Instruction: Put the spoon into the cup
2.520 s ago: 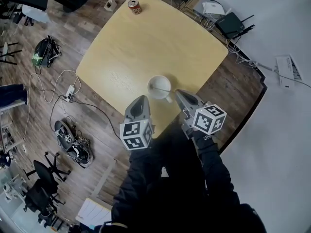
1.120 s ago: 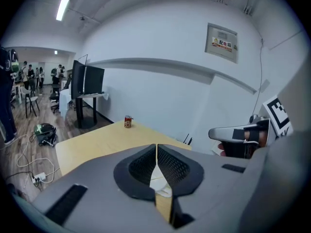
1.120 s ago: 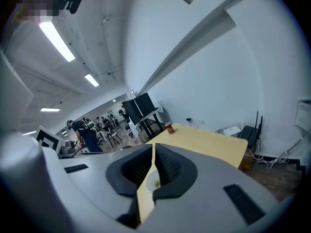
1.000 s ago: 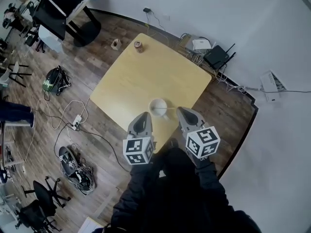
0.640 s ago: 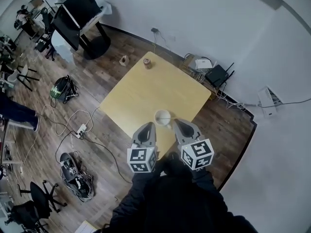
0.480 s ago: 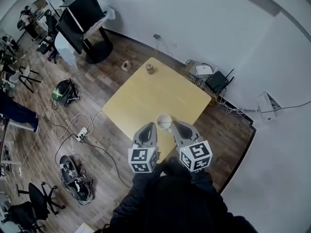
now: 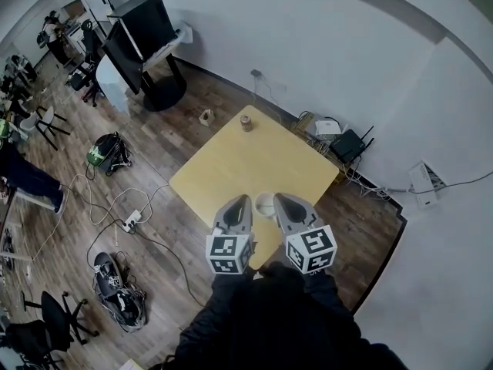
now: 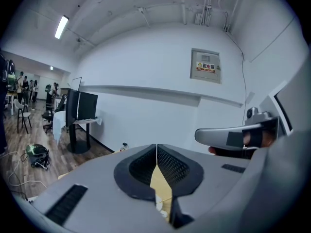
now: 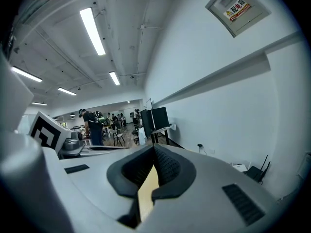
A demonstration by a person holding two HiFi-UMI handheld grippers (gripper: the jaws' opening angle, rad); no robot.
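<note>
A dark plank floor (image 7: 177, 99) ran up to plain white walls (image 7: 331, 45). A square light-wood table (image 7: 231, 168) stood near the wall, with a black router (image 7: 350, 143) among tangled cables on the floor behind it. A white power strip (image 7: 128, 223) lay among loose cords to the table's left, near a green backpack (image 7: 102, 149). A black monitor stand (image 7: 142, 33) stood by the wall. Strip lights (image 9: 92, 30) lit the ceiling, and an electrical box (image 8: 206, 66) hung on the wall.
</note>
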